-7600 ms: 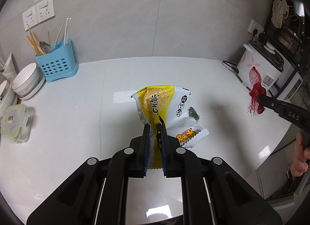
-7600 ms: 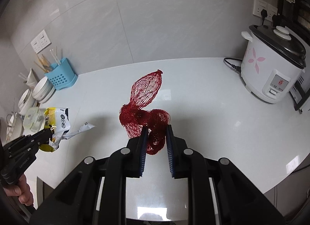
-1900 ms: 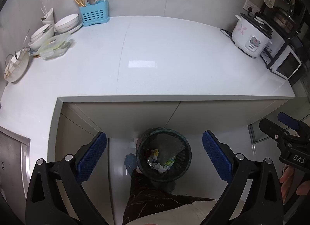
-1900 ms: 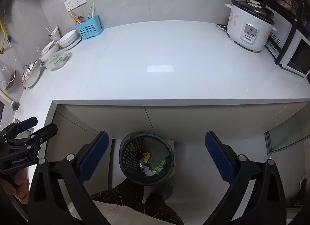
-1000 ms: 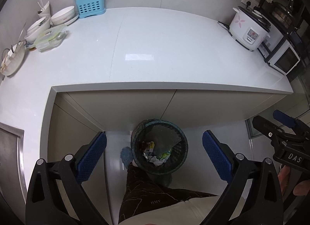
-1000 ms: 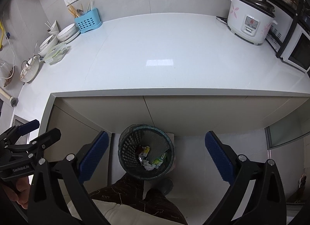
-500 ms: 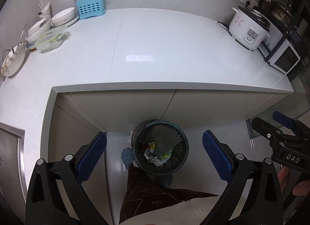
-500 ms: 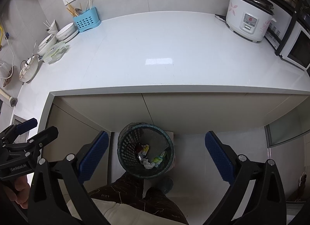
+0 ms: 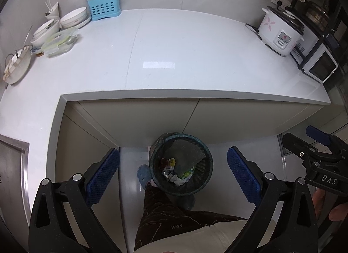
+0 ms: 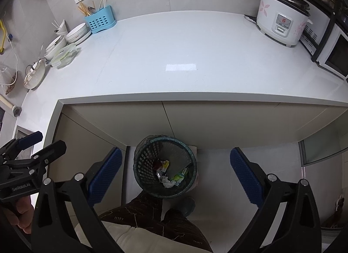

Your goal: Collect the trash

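Note:
A dark mesh waste bin (image 9: 204, 179) (image 10: 141, 166) stands on the floor below the counter edge, with crumpled wrappers (image 9: 177, 172) (image 10: 168, 175) lying in its bottom. My left gripper (image 9: 173, 173) hovers high above the bin, wide open and holding nothing. The right gripper (image 10: 176, 171) is also wide open and empty, above the same bin. Each gripper shows at the side of the other's view, the right gripper (image 9: 304, 142) and the left gripper (image 10: 41, 142), both open.
The white counter (image 9: 174, 46) carries a rice cooker (image 9: 280, 33), a small oven (image 9: 319, 66), a blue utensil caddy (image 9: 104, 9), bowls (image 9: 71, 19) and a lidded container (image 9: 59, 41). A person's legs (image 9: 165, 213) and feet stand beside the bin. A sink edge (image 9: 13, 166) lies left.
7.6 s ago the left gripper held a yellow snack bag and the right a red net bag over the counter. Both are now open and empty over the bin. Views barely shifted in the last second.

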A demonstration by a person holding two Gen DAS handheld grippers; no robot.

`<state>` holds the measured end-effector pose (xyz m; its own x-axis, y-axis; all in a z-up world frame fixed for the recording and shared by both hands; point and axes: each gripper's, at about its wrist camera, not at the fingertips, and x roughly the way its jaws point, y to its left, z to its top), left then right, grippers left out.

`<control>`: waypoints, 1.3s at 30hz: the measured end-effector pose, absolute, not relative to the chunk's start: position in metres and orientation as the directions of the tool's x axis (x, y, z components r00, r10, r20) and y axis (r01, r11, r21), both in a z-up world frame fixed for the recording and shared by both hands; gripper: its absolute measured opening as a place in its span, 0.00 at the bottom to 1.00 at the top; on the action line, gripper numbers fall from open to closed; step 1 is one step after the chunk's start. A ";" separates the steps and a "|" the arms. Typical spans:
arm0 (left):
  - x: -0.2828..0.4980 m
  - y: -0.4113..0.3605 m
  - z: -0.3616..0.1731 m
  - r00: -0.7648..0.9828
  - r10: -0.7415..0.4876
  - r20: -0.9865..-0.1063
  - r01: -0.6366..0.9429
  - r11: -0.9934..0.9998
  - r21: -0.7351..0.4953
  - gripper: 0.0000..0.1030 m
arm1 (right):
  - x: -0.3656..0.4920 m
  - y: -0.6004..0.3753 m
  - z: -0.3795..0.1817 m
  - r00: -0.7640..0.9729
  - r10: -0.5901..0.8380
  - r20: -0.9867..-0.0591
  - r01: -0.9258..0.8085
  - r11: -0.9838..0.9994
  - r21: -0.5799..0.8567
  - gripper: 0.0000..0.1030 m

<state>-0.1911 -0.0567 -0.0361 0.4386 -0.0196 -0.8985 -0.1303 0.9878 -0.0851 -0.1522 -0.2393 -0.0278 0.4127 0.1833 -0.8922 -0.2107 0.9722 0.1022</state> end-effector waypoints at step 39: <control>-0.189 -0.062 -0.039 0.437 -0.061 -0.897 -0.125 0.984 -0.128 0.94 | -0.151 -0.237 -0.025 0.417 0.190 -0.889 -0.221 0.970 0.103 0.93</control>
